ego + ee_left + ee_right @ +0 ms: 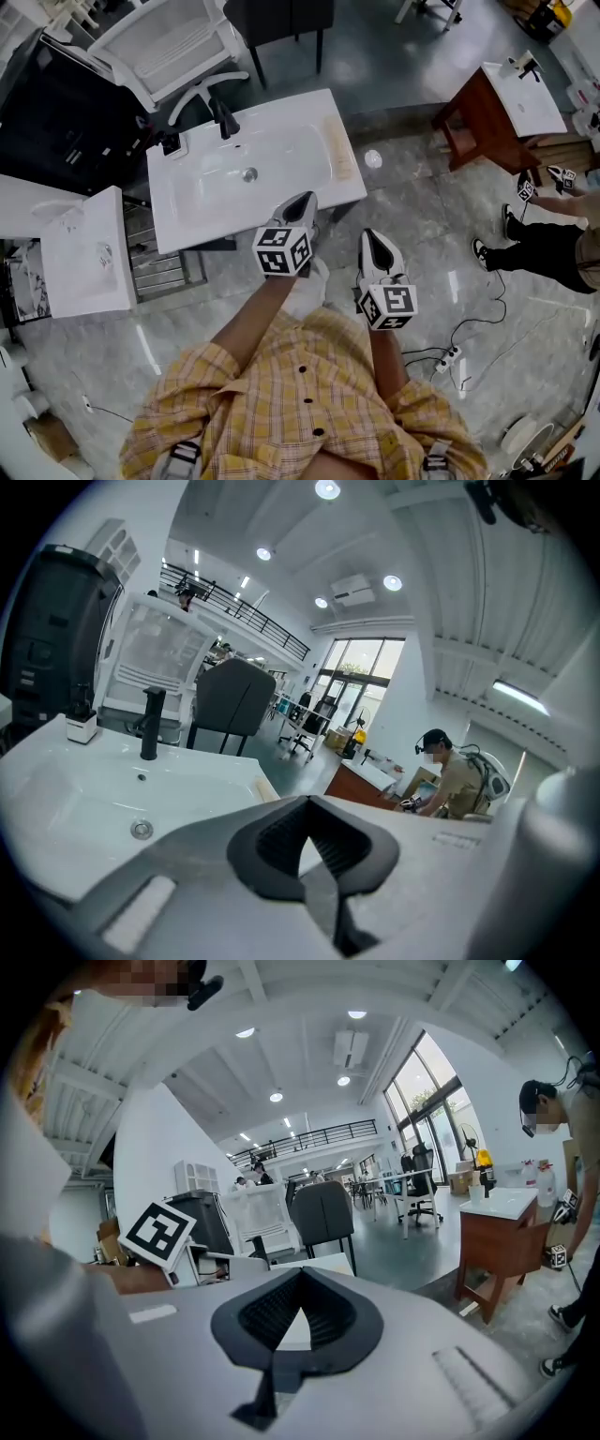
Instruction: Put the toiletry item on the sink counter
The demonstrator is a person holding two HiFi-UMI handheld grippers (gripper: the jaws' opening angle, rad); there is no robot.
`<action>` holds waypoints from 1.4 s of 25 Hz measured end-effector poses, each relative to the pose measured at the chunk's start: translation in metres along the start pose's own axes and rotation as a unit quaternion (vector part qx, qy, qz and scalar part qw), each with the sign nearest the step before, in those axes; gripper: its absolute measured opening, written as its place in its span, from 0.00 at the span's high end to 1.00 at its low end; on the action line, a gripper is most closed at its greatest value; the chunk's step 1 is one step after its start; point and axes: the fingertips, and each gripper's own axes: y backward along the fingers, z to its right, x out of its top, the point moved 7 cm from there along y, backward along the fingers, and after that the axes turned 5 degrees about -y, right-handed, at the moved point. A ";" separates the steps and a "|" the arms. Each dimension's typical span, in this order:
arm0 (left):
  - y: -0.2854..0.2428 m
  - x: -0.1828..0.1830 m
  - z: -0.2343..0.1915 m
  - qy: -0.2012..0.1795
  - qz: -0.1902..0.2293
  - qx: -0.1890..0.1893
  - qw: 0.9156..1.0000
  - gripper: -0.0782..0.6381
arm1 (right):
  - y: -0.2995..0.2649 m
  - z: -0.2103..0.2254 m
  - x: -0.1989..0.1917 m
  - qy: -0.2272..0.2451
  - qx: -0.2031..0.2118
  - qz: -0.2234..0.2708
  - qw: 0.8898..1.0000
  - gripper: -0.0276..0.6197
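The white sink counter [309,202] stands just ahead of me, with a black faucet [225,119] and a round drain [249,173]. A thin beige item [338,148] lies along the counter's right edge; what it is I cannot tell. It also shows as the beige item [266,787] in the left gripper view. A small white holder [172,143] sits by the faucet. My left gripper [301,201] hangs over the counter's front edge, shut and empty. My right gripper [373,238] is beside the counter over the floor, also shut and empty.
A second white basin [89,248] stands at the left, and a brown stand with a basin [511,94] at the upper right. Another person [548,239] crouches at the right. A white chair [169,47] is behind the counter. Cables and a power strip [450,357] lie on the floor.
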 end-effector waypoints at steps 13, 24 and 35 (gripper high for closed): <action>0.084 -0.002 0.034 -0.096 0.065 0.009 0.993 0.89 | 0.031 -0.024 -0.001 0.012 0.025 0.017 0.999 0.96; 0.126 -0.013 0.043 -0.125 0.090 0.024 0.988 0.89 | 0.049 -0.035 -0.001 0.024 0.038 0.027 0.999 0.96; 0.145 -0.017 0.052 -0.140 0.101 0.027 0.985 0.89 | 0.059 -0.043 -0.002 0.024 0.046 0.040 0.998 0.96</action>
